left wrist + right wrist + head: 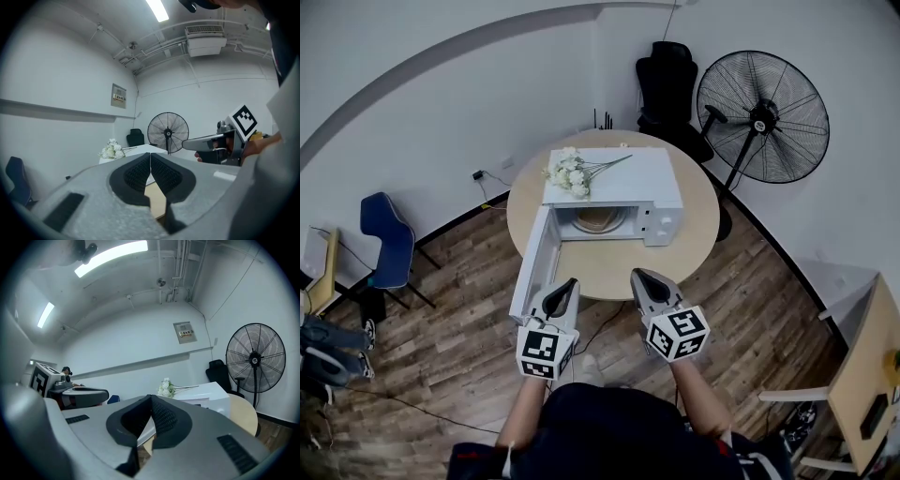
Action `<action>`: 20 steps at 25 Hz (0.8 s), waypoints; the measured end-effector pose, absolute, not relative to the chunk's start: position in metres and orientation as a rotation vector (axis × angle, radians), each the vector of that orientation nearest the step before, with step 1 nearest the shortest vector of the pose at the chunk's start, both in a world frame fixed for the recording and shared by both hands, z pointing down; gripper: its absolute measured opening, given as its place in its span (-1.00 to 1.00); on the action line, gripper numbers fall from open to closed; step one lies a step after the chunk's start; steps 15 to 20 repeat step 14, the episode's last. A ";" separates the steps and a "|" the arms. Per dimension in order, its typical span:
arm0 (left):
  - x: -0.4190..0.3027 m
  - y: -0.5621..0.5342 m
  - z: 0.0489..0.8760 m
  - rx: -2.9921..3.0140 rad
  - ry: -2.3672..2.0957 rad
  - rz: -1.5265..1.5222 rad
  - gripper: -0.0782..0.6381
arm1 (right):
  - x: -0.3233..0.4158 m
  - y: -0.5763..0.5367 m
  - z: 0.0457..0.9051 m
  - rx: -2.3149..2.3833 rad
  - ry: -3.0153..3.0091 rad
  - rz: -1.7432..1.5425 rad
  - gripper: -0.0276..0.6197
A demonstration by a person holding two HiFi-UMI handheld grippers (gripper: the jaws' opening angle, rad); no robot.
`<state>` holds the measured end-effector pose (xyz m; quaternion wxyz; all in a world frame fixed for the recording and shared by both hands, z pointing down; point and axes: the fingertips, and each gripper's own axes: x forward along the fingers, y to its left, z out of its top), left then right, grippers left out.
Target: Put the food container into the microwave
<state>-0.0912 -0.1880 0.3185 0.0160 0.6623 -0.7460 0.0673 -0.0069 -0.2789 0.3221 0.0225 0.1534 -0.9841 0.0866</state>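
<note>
A white microwave (pixel 661 192) stands on the round wooden table (pixel 609 267), its door (pixel 534 265) swung open toward me on the left. Inside the cavity lies a round tan shape (pixel 598 220), which looks like the food container; details are too small to tell. My left gripper (pixel 567 284) and right gripper (pixel 637 276) hover side by side at the table's near edge, in front of the microwave. Both are shut with nothing between the jaws. The left gripper view shows its pads (pixel 140 171) pressed together, and the right gripper view shows the same (pixel 161 416).
White flowers (pixel 572 173) lie on top of the microwave. A standing fan (pixel 762 117) and a black office chair (pixel 667 84) are behind the table on the right. A blue chair (pixel 384 239) stands at the left, and a wooden desk edge (pixel 867 375) at the far right.
</note>
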 end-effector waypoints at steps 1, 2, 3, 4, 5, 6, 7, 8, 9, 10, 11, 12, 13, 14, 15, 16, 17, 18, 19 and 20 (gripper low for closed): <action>-0.091 -0.187 0.319 2.062 -2.322 0.216 -0.73 | -0.006 -0.279 0.322 0.477 -3.047 0.273 -0.88; -0.091 -0.187 0.319 2.064 -2.322 0.220 -0.73 | -0.006 -0.280 0.323 0.478 -3.046 0.276 -0.88; -0.091 -0.187 0.319 2.065 -2.322 0.222 -0.73 | -0.005 -0.280 0.323 0.479 -3.046 0.277 -0.88; -0.092 -0.187 0.319 2.065 -2.323 0.223 -0.73 | -0.005 -0.280 0.323 0.480 -3.045 0.275 -0.88; -0.092 -0.187 0.318 2.065 -2.325 0.222 -0.73 | -0.005 -0.281 0.323 0.482 -3.045 0.274 -0.88; -0.093 -0.187 0.318 2.065 -2.326 0.223 -0.73 | -0.005 -0.281 0.323 0.483 -3.044 0.273 -0.88; -0.094 -0.187 0.317 2.065 -2.328 0.224 -0.73 | -0.005 -0.282 0.324 0.484 -3.042 0.272 -0.88; -0.094 -0.187 0.316 2.065 -2.329 0.225 -0.73 | -0.005 -0.282 0.324 0.485 -3.039 0.272 -0.88; -0.094 -0.187 0.316 2.066 -2.330 0.227 -0.73 | -0.005 -0.282 0.324 0.488 -3.037 0.271 -0.88; -0.093 -0.187 0.316 2.068 -2.331 0.229 -0.73 | -0.004 -0.283 0.325 0.490 -3.035 0.270 -0.88; -0.092 -0.187 0.317 2.068 -2.330 0.230 -0.73 | -0.003 -0.283 0.326 0.492 -3.034 0.268 -0.88; -0.092 -0.186 0.317 2.069 -2.331 0.227 -0.73 | -0.003 -0.283 0.326 0.493 -3.033 0.267 -0.88; -0.092 -0.186 0.317 2.068 -2.331 0.224 -0.73 | -0.003 -0.283 0.327 0.494 -3.033 0.267 -0.88; -0.091 -0.186 0.318 2.068 -2.331 0.219 -0.73 | -0.003 -0.283 0.328 0.494 -3.033 0.267 -0.88; -0.091 -0.186 0.318 2.068 -2.331 0.219 -0.73 | -0.003 -0.283 0.328 0.494 -3.033 0.267 -0.88; -0.091 -0.186 0.318 2.068 -2.331 0.219 -0.73 | -0.003 -0.283 0.328 0.494 -3.033 0.267 -0.88; -0.091 -0.186 0.318 2.068 -2.331 0.219 -0.73 | -0.003 -0.283 0.328 0.494 -3.033 0.267 -0.88; -0.091 -0.186 0.318 2.068 -2.331 0.219 -0.73 | -0.003 -0.283 0.328 0.494 -3.033 0.267 -0.88; -0.091 -0.186 0.318 2.068 -2.331 0.219 -0.73 | -0.003 -0.283 0.328 0.494 -3.033 0.267 -0.88; -0.091 -0.186 0.318 2.068 -2.331 0.219 -0.73 | -0.003 -0.283 0.328 0.494 -3.033 0.267 -0.88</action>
